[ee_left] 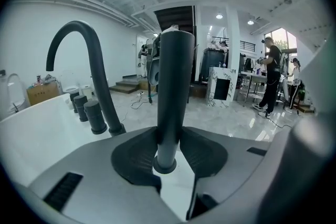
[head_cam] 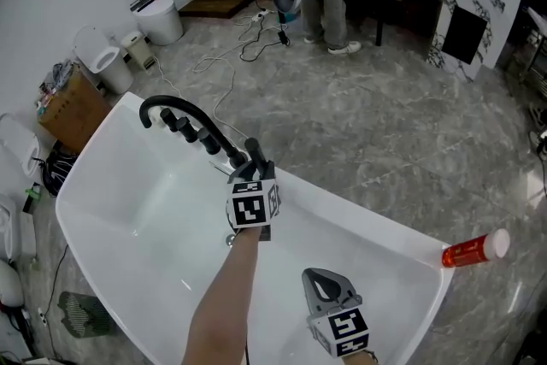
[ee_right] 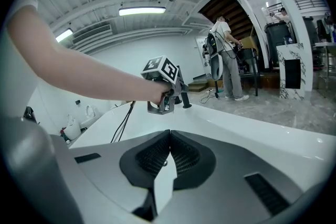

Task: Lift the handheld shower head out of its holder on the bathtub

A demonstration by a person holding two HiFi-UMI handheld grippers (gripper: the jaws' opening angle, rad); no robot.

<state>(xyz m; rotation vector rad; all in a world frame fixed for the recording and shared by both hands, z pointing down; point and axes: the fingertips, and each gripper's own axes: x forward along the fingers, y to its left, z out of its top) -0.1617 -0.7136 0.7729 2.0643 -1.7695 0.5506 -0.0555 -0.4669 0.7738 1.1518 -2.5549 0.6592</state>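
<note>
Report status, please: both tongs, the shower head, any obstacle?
Left tongs closed on shower head. Right tongs shut, empty. It stands in holder, not lifted. Faucet spout beside it, apart.

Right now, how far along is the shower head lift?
Done: left gripper is at the handheld shower head, pads looking closed on its handle. In hand: that grip only. Left: the lift itself, as the head stands upright in its holder on the bathtub rim. Unused: right gripper, shut, empty.
</note>
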